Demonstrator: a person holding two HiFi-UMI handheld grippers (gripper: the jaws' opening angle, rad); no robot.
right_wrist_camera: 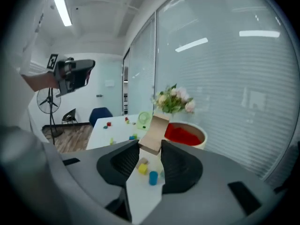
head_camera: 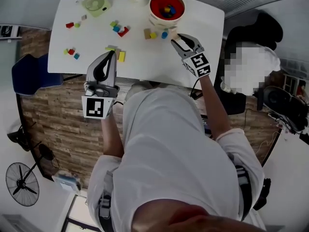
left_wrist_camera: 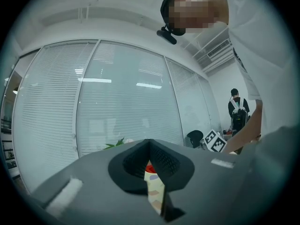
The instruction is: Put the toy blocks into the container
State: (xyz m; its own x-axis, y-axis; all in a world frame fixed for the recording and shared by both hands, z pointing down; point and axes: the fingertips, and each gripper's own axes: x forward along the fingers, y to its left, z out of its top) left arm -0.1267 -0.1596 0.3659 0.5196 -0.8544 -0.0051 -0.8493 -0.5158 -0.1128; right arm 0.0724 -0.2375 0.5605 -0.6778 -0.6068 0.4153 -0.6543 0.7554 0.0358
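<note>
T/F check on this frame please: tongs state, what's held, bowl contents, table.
1. The right tongs grip a tan block. True.
2. The left tongs stand wide open. False: the jaws are together with nothing held.
3. The red bowl is empty. False: coloured blocks lie in it.
4. Loose blocks lie on the white table. True.

We see a small green fan (head_camera: 94,4) and flowers (right_wrist_camera: 174,100) at the white bench's (head_camera: 145,57) far edge, a blue chair (head_camera: 29,74) beside it, and a black standing fan (head_camera: 22,183) well apart.
</note>
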